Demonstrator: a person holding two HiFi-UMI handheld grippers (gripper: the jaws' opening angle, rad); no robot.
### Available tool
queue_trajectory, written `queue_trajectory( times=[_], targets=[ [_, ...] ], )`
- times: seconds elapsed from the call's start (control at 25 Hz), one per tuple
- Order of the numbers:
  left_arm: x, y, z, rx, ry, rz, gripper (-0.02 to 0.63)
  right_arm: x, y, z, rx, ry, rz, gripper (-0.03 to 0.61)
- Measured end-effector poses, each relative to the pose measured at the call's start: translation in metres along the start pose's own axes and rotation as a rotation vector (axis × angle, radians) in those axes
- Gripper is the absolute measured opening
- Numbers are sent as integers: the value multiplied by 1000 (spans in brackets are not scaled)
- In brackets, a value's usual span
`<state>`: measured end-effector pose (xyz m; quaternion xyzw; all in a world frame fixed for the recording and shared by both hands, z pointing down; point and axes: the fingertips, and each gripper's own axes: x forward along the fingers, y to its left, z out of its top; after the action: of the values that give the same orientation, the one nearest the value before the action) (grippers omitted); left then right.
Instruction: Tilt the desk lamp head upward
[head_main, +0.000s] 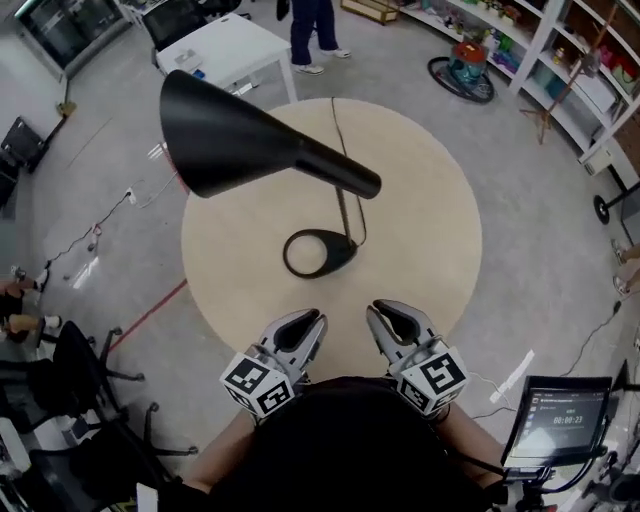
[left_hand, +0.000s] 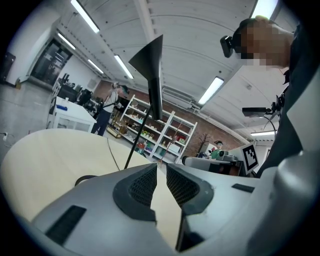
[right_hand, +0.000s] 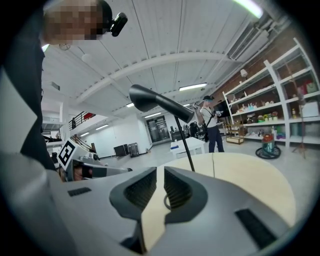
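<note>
A black desk lamp stands on the round beige table (head_main: 430, 210). Its cone head (head_main: 225, 140) hangs over the table's far left and opens to the left. A thin stem (head_main: 345, 215) goes down to the oval ring base (head_main: 318, 252). My left gripper (head_main: 303, 322) and right gripper (head_main: 383, 316) sit side by side at the table's near edge, short of the base, and both are shut and hold nothing. The left gripper view shows the left gripper (left_hand: 161, 167) below the lamp head (left_hand: 152, 70). The right gripper view shows the right gripper (right_hand: 160, 172) and the lamp head (right_hand: 155, 102) high ahead.
The lamp's cable (head_main: 338, 130) runs across the table to its far edge. Beyond the round table are a white table (head_main: 235, 50) and a standing person (head_main: 312, 30). Shelves (head_main: 590, 80) line the right side. A screen (head_main: 555, 420) is at the lower right, a black chair (head_main: 70, 370) at the lower left.
</note>
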<state>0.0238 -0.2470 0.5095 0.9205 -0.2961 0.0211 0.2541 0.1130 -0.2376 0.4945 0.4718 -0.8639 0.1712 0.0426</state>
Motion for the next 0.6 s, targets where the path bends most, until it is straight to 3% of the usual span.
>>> queue_trajectory(
  times=[0.6],
  targets=[
    [-28,38,8,-28,3,-3,61,38,27,0,-3,32,-20,46]
  ],
)
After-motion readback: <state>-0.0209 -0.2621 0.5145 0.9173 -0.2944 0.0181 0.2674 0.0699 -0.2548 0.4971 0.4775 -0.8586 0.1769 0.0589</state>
